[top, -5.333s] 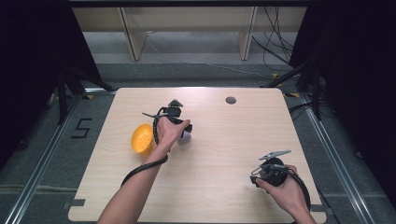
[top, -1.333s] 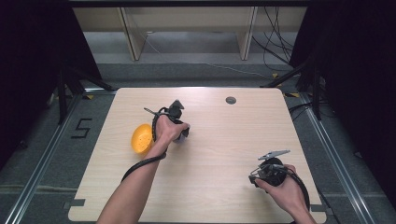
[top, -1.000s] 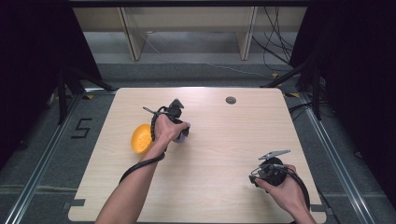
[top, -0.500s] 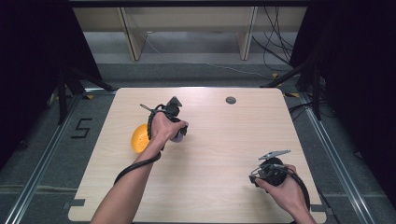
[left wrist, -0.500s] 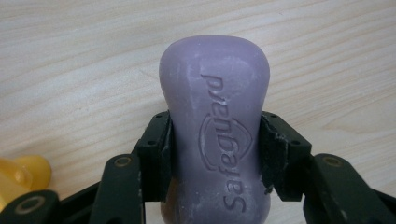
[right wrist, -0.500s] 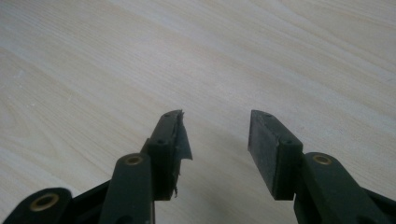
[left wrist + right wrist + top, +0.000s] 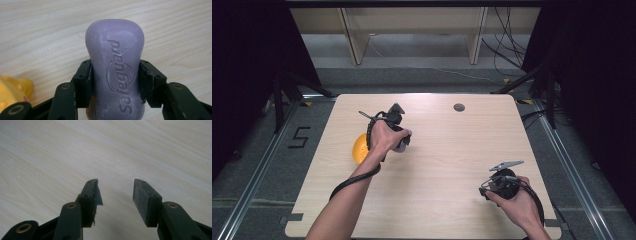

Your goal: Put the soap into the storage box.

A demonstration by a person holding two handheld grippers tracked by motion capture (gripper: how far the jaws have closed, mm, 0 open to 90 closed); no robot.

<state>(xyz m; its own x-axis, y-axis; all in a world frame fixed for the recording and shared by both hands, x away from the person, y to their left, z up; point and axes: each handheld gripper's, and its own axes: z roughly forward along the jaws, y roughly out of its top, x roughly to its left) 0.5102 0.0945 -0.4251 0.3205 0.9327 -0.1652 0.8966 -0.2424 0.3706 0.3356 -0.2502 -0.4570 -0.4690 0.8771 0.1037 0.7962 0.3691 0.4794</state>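
soap: purple bar [image 7: 114, 75], stamped face toward the camera in the left gripper view, long axis running out from between the jaws toward 12 o'clock. in the high view it peeks out lilac [image 7: 401, 145] under your left hand, a little to 9 o'clock of the table's middle.

left gripper: [image 7: 115, 82] clenched on the soap, one pad on each long side near the waist. you hold it there because that is the narrow part, and the flare beyond the pads probably keeps a slick bar from sliding out.

tilt: the gripper looks down at the table [image 7: 447, 200], with wood grain all round the bar. whether the soap rests on the wood or hangs just clear of it, you cannot tell from these pictures.

dish: yellow thing [image 7: 360, 148] just beside your left hand at its 9 o'clock, and a knobbly corner of it [image 7: 12, 91] shows at 8 o'clock in the left gripper view, near the soap but apart from it. it reads as a soap holder, so keeping the bar close makes sense if that is where it goes.

right gripper: [image 7: 115, 195] released, nothing between the pads, bare wood beyond. it sits at 5 o'clock on the table [image 7: 502, 182], well apart from the soap, likely parked out of the way.

hole: small dark disc [image 7: 459, 107] at 12 o'clock on the table, well away from the work.
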